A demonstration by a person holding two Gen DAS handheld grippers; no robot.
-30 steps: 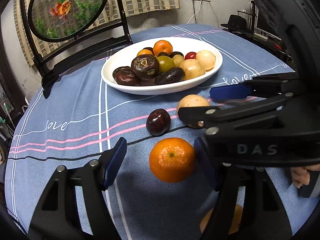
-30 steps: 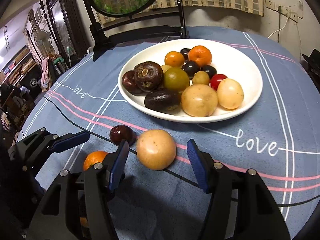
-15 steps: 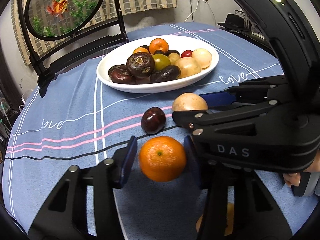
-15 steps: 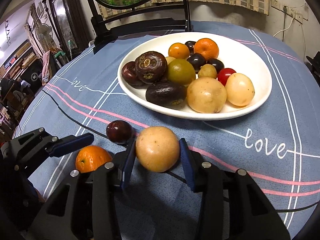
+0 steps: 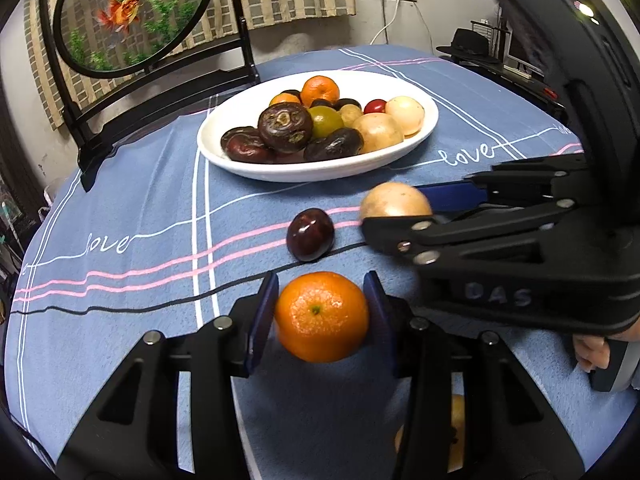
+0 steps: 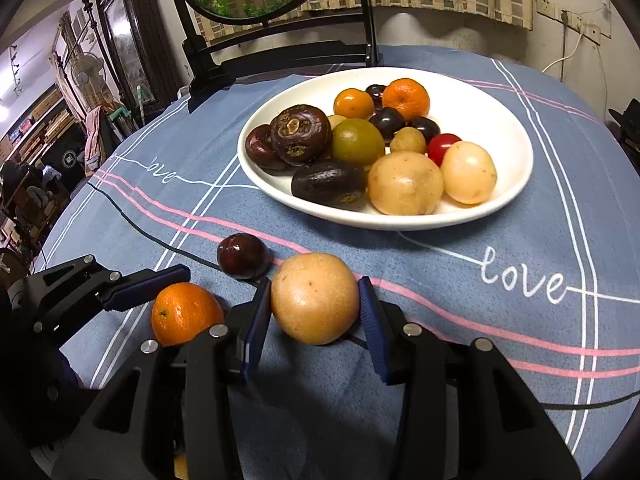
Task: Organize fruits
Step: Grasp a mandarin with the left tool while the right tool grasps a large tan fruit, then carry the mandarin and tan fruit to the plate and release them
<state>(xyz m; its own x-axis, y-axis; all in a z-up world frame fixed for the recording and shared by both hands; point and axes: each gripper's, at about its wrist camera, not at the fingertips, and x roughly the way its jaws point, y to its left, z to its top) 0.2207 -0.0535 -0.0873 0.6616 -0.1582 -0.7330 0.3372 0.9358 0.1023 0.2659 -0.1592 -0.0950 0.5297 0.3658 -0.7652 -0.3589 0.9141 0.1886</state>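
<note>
My left gripper (image 5: 322, 316) is shut on an orange mandarin (image 5: 321, 316), its blue pads pressing both sides just above the cloth. In the right wrist view my right gripper (image 6: 314, 312) is shut on a round tan fruit (image 6: 315, 298). The same tan fruit (image 5: 394, 200) shows in the left wrist view behind the right gripper's black body (image 5: 500, 240). A dark plum (image 5: 310, 234) lies loose on the blue tablecloth between both grippers and the white plate (image 5: 256, 168). The plate (image 6: 500, 120) holds several fruits: dark, green, orange, tan and red ones.
A black chair with an oval fish picture (image 5: 132, 16) stands behind the table. Another orange fruit (image 5: 456, 432) lies half hidden under my left gripper's right finger. A person's fingers (image 5: 592, 354) grip the right tool. A black hat (image 5: 468, 42) sits at the far right.
Both grippers closed from wide apart onto their fruits: the left on the mandarin, the right on the tan fruit. Both views shifted slightly; neither fruit looks clearly lifted.
</note>
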